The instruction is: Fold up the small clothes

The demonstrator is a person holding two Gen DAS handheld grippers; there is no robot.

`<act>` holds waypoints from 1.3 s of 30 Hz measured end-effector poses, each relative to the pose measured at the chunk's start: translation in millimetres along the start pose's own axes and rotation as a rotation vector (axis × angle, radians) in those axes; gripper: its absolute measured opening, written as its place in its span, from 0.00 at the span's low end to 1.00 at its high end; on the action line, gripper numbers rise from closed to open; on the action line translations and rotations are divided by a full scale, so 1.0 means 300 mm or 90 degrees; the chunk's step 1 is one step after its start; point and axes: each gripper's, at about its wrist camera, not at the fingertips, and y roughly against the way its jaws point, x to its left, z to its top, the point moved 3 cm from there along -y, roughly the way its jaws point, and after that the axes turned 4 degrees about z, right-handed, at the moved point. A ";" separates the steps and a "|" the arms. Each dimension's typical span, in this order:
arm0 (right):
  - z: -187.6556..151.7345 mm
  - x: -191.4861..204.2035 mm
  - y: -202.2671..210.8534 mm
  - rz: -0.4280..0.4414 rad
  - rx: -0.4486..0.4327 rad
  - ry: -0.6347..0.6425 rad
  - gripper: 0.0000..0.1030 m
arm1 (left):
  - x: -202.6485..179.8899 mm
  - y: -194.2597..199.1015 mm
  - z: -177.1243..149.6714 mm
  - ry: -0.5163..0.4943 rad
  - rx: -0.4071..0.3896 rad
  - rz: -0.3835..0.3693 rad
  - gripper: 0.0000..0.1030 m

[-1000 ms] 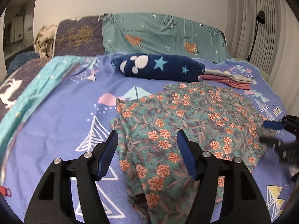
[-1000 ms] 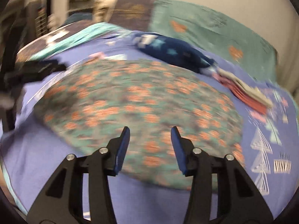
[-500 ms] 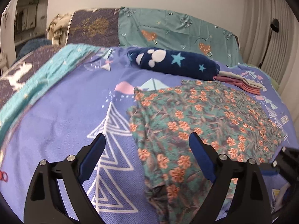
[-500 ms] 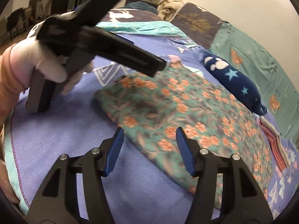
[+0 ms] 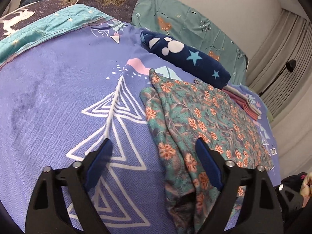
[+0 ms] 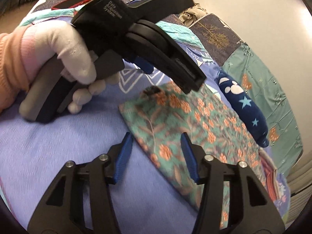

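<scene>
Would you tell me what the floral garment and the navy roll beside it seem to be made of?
Floral garment: thin, smooth woven fabric, perhaps viscose; it lies flat with soft, limp creases. Navy roll: plush fleece, likely; it looks thick, matte and fuzzy at the edges.

Your left wrist camera sits close above the bed (image 5: 48, 97), angled down and looking along the left tool (image 5: 154, 159) toward the pillows at 12 o'clock. Your right wrist camera looks down along the right tool (image 6: 156, 152) from the bed's near edge, facing the far corner at 1 o'clock. Both views share the floral garment (image 5: 204, 117) (image 6: 195, 126) and the navy star roll (image 5: 185, 56) (image 6: 243, 105).
</scene>
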 end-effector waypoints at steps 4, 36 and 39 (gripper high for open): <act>0.044 0.032 -0.045 -0.031 0.001 0.013 0.44 | 0.038 -0.003 0.000 0.040 0.001 -0.035 0.77; 0.061 -0.015 -0.108 -0.028 0.009 -0.059 0.28 | 0.027 -0.224 0.208 0.101 0.098 -0.205 0.35; 0.060 -0.039 -0.100 0.002 0.000 -0.083 0.08 | 0.039 -0.263 0.227 0.137 0.123 -0.195 0.10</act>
